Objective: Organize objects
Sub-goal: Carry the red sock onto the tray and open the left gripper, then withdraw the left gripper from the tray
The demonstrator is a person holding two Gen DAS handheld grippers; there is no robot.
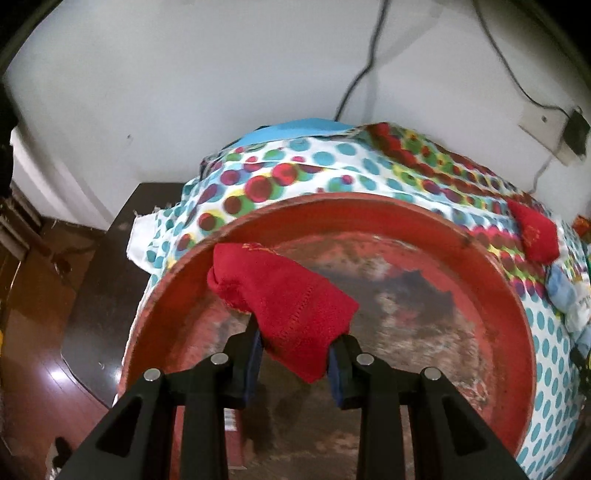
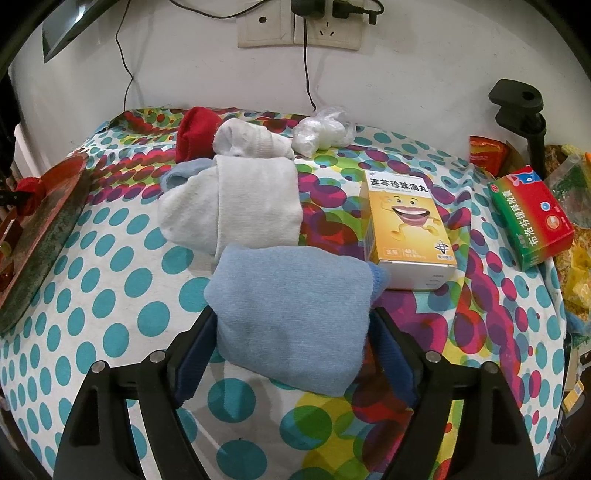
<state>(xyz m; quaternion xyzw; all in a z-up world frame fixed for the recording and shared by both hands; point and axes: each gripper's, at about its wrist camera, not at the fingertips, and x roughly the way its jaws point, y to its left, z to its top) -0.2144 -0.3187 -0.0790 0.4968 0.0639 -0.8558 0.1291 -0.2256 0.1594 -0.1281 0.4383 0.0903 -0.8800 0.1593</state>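
Observation:
My left gripper (image 1: 297, 343) is shut on a red sock (image 1: 291, 295), which hangs over a worn red basin (image 1: 495, 266) at the left end of the table. In the right wrist view, that basin (image 2: 40, 221) shows at the left edge. My right gripper (image 2: 291, 350) is open, its fingers either side of a light blue sock (image 2: 295, 314) that lies flat on the spotted cloth (image 2: 110, 295). Behind it lie a white sock (image 2: 255, 199), a rolled white sock (image 2: 251, 138) and a second red sock (image 2: 194, 131).
A yellow medicine box (image 2: 406, 221) stands right of the socks, with a red and green box (image 2: 532, 218) at the table's right edge. A crumpled plastic bag (image 2: 325, 131) lies by the wall. A black clamp (image 2: 517, 103) and wall sockets (image 2: 299, 33) with cables are behind.

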